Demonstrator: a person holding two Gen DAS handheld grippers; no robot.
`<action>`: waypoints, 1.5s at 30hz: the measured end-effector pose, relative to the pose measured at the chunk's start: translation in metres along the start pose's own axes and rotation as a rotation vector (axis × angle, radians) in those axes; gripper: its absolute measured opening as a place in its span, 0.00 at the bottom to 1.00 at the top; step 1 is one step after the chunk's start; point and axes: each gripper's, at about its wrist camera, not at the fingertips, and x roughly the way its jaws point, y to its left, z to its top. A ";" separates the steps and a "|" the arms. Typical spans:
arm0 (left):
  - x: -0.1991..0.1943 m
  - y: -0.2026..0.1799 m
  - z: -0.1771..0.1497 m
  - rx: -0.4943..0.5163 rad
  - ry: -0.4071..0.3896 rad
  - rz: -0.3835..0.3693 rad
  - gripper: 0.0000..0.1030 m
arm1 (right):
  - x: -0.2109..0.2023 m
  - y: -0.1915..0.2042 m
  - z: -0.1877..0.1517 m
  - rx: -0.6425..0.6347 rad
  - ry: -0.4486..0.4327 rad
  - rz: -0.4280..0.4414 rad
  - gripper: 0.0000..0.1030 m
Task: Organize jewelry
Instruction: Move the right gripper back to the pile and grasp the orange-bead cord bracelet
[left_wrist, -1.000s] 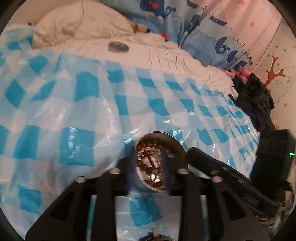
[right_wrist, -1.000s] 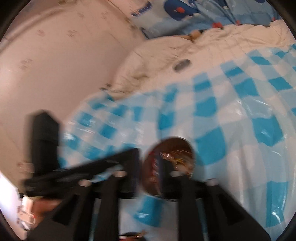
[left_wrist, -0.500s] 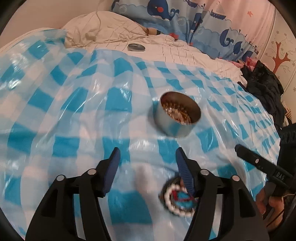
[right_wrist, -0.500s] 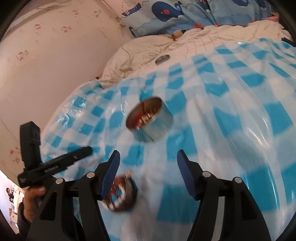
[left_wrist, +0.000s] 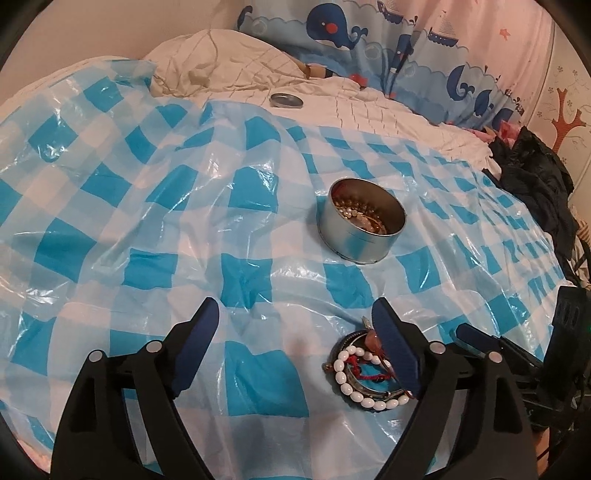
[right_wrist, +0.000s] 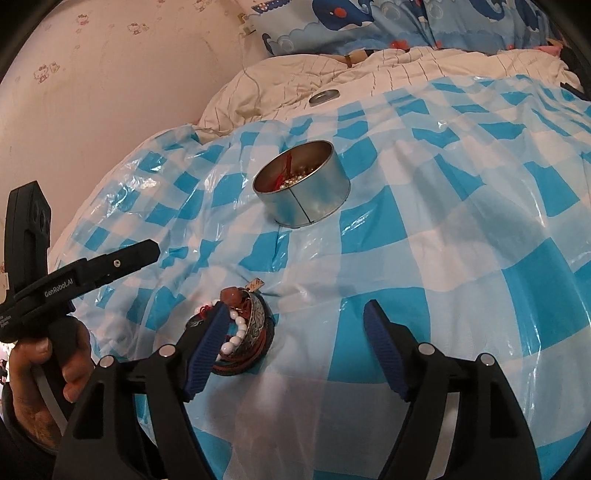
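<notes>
Angling down beside the bracelets (left_wrist: 364, 373), both tools (left_wrist: 295, 332) (right_wrist: 295, 336) are opening, empty.

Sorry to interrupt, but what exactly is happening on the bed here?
A person is sorting jewelry with two handheld grippers. A round metal tin on the blue checked plastic sheet already holds beads, and its lid lies farther back. A pile of bracelets remains on the sheet. The left gripper and right gripper are both opening, gripping nothing.
</notes>
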 end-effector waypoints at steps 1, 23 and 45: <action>0.001 0.000 0.000 -0.001 0.001 0.002 0.80 | 0.001 0.000 0.000 0.000 -0.001 -0.001 0.71; 0.015 -0.005 0.006 0.006 0.012 0.039 0.85 | -0.002 0.007 0.004 -0.045 -0.029 0.019 0.71; 0.013 0.008 0.003 -0.010 0.018 0.061 0.86 | 0.023 0.068 -0.008 -0.306 0.067 0.126 0.35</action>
